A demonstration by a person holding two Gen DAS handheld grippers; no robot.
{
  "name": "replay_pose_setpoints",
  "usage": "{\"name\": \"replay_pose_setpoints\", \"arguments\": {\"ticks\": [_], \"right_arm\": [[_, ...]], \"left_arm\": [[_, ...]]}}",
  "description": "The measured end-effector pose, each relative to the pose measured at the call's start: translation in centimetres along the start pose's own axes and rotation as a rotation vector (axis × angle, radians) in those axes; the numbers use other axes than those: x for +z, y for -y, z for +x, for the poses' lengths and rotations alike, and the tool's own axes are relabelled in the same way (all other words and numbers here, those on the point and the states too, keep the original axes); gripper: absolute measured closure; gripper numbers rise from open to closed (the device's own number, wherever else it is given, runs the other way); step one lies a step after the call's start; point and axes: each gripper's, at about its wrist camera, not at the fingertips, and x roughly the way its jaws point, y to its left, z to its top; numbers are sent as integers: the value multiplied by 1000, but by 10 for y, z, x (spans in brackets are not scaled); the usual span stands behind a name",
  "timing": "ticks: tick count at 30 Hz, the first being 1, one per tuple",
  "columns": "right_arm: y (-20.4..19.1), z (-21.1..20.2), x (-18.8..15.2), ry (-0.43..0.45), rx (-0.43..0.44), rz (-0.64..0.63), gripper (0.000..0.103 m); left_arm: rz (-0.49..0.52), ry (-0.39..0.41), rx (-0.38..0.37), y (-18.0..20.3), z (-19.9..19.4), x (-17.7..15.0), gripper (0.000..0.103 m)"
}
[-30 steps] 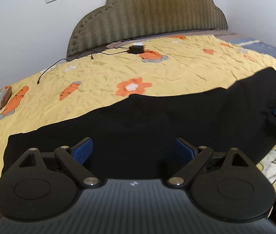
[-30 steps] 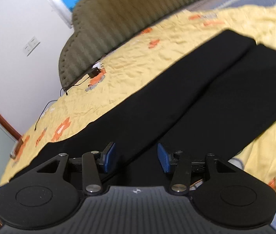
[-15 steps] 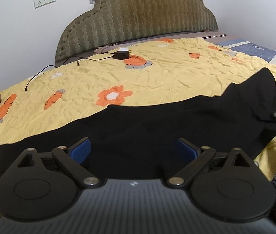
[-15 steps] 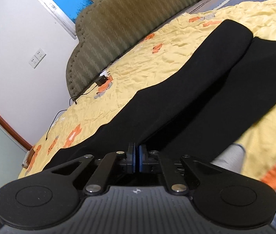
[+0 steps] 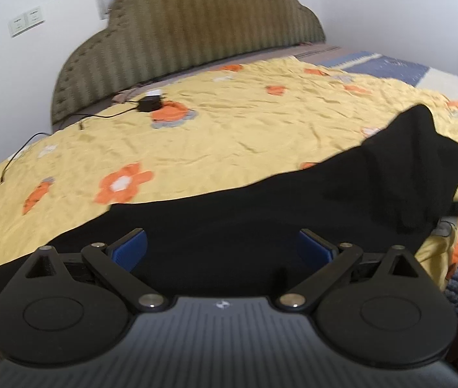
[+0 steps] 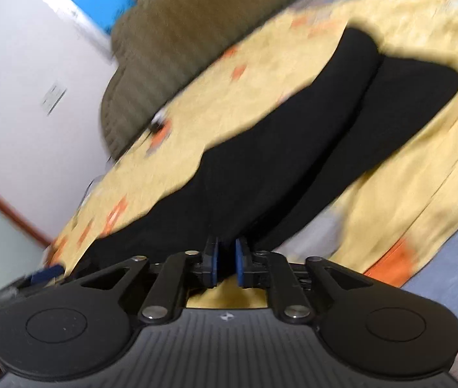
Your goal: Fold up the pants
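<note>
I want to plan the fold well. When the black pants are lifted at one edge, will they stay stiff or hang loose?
Probably loose. Where the right tool pinches the black pants, the raised end drapes in soft folds, so it looks floppy. The cloth seems thin and light. It may drag across the wrinkled yellow bedspread rather than slide cleanly. The left tool is open above the pants.

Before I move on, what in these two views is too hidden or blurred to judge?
- Right view: motion blur; how much pants fabric the right tool pinches is unclear.
- Left view: left tool body covers the pants' near edge.
- Left view: pants' left end cut off by the frame.
</note>
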Motion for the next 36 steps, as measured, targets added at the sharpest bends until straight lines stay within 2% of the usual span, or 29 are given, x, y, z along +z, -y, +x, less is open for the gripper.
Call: {"name": "replay_pose_setpoints", "arguments": {"ticks": [4, 6, 10, 13, 17, 19, 20, 21, 25, 28, 29, 30, 31, 33, 34, 36], "right_arm": [[35, -16, 37, 152, -87, 66, 90], [55, -11, 57, 188, -141, 115, 90], [91, 12, 79, 172, -104, 273, 90], [109, 26, 85, 171, -92, 380, 89], [126, 38, 91, 188, -23, 496, 89], [125, 39, 99, 208, -11, 461, 89], [120, 36, 101, 220, -21, 432, 93], [113, 30, 102, 254, -36, 398, 99], [87, -4, 101, 351, -118, 246, 100], [87, -14, 102, 332, -168, 224, 99], [92, -11, 103, 313, -173, 248, 93], [100, -9, 104, 292, -166, 280, 82], [109, -4, 104, 269, -132, 339, 61], [120, 2, 99, 233, -87, 418, 33], [121, 7, 98, 221, -78, 429, 33], [112, 15, 98, 215, -71, 366, 33]], "left_arm": [[53, -1, -13, 24, 11, -1, 4], [65, -8, -21, 33, 15, -4, 4], [100, -12, -12, 45, 20, -8, 4], [116, -9, -12, 50, 20, -8, 4], [118, -14, -21, 53, 22, -7, 4], [119, -17, -23, 53, 24, -6, 4], [120, -18, -23, 53, 25, -6, 4], [118, -19, -24, 53, 25, -6, 4], [113, -15, -29, 54, 24, -5, 4], [111, -13, -32, 54, 24, -4, 3], [108, -11, -31, 54, 24, -4, 3], [104, -9, -31, 54, 23, -4, 3], [103, -7, -33, 54, 23, -3, 3], [107, -3, -29, 55, 21, -3, 3], [111, -1, -26, 55, 20, -3, 3], [113, 0, -20, 55, 19, -2, 3]]}}
